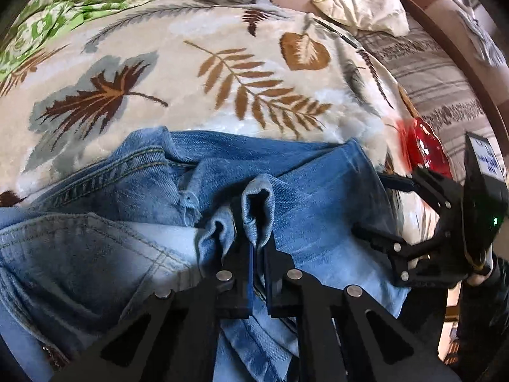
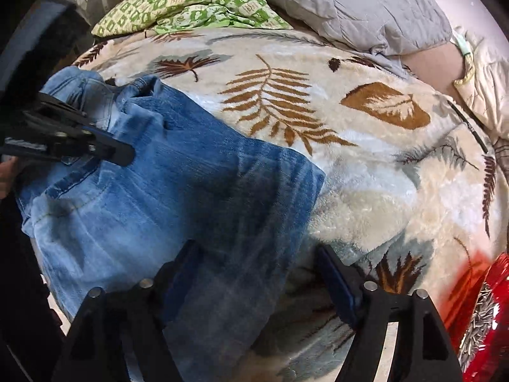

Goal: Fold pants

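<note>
Bed: cream leaf-print blanket (image 2: pixel 366 172) covers the bed; a wide bare stretch of it fills the centre and right of the right wrist view.
Far edge: green checked cloth (image 2: pixel 178 3) upper left and grey pillow (image 2: pixel 334 3) top centre bound the blanket.
Right edge: red container (image 2: pixel 480 305) at lower right, just beside the blanket's open patch.
Jeans: blue jeans (image 2: pixel 178 184) lie folded across the lower left of the right wrist view, their straight right edge running down from centre towards the bottom.
Left gripper: left gripper (image 1: pixel 254 219), bottom centre of its own view, has its jaws closed on a pinched-up fold of the jeans.
Right gripper: right gripper (image 2: pixel 257 270) hangs over the jeans' right edge, jaws spread wide, one finger over denim and one over blanket; nothing is clamped.
</note>
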A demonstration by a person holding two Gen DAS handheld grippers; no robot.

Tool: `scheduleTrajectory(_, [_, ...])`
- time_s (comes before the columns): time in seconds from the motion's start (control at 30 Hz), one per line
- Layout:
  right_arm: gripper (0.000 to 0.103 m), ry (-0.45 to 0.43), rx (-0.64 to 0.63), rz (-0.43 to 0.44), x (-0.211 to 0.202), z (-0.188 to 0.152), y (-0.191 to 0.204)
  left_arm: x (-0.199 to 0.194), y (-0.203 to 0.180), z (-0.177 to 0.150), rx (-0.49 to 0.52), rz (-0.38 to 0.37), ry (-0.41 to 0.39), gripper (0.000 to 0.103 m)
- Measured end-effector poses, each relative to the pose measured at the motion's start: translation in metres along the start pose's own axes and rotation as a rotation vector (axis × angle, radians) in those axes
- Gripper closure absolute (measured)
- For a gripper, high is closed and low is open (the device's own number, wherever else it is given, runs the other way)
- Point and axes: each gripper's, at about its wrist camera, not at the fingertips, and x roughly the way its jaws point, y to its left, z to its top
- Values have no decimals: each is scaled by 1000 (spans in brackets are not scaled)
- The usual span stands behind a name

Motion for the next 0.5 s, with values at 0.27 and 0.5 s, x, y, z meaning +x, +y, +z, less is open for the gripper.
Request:
scheduleTrajectory(0.27, [22,-12,51,-6,-22,-6,-4,-55,-16,-17,27,62,-114,33])
scheduleTrajectory(0.5, [20,-65,16,51,-71,-35,18,-74,-43,-47,91,39,-52,26])
